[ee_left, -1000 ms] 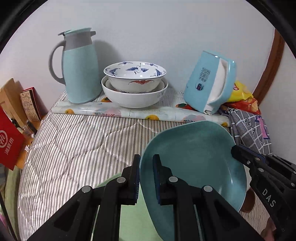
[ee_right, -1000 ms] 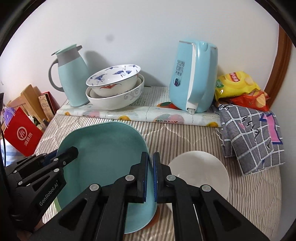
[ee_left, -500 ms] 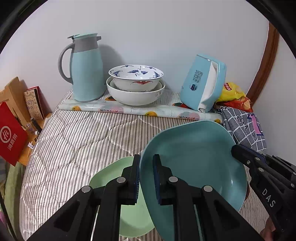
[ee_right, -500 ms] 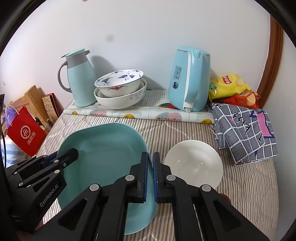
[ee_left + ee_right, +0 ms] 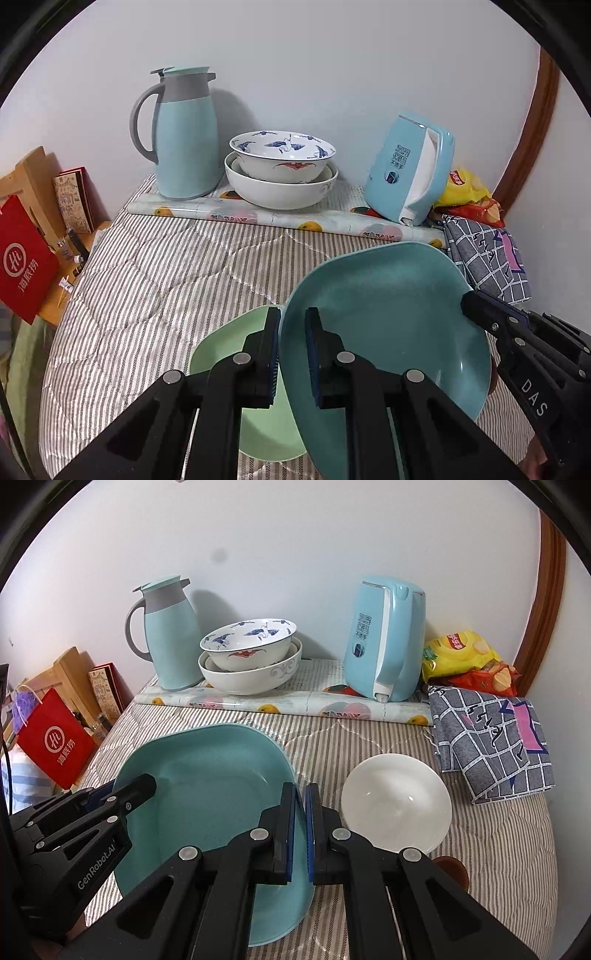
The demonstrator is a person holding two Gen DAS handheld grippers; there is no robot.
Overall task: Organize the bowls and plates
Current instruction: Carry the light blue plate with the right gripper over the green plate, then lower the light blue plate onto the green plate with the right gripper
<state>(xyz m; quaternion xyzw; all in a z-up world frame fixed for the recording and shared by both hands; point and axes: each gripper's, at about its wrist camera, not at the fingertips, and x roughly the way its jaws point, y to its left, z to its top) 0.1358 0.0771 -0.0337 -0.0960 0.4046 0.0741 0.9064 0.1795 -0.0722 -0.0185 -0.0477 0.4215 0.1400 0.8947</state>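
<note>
I've lifted the teal plate [image 5: 388, 332], both claws still clamping its rims, exposing the green plate [image 5: 229, 354] for stacking.

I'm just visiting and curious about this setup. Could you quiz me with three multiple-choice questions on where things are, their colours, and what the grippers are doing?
1. Where is the painted bowl?
A. in the large white bowl
B. on the striped cloth
C. on the kettle

2. What colour is the plate under the held one?
A. red
B. light green
C. black

3. How is the teal plate held?
A. lying free
B. left only
C. both grippers

A: the painted bowl nests in the large white bowl.
B: the light green plate shows.
C: the left gripper and right gripper clamp the teal plate.
</note>
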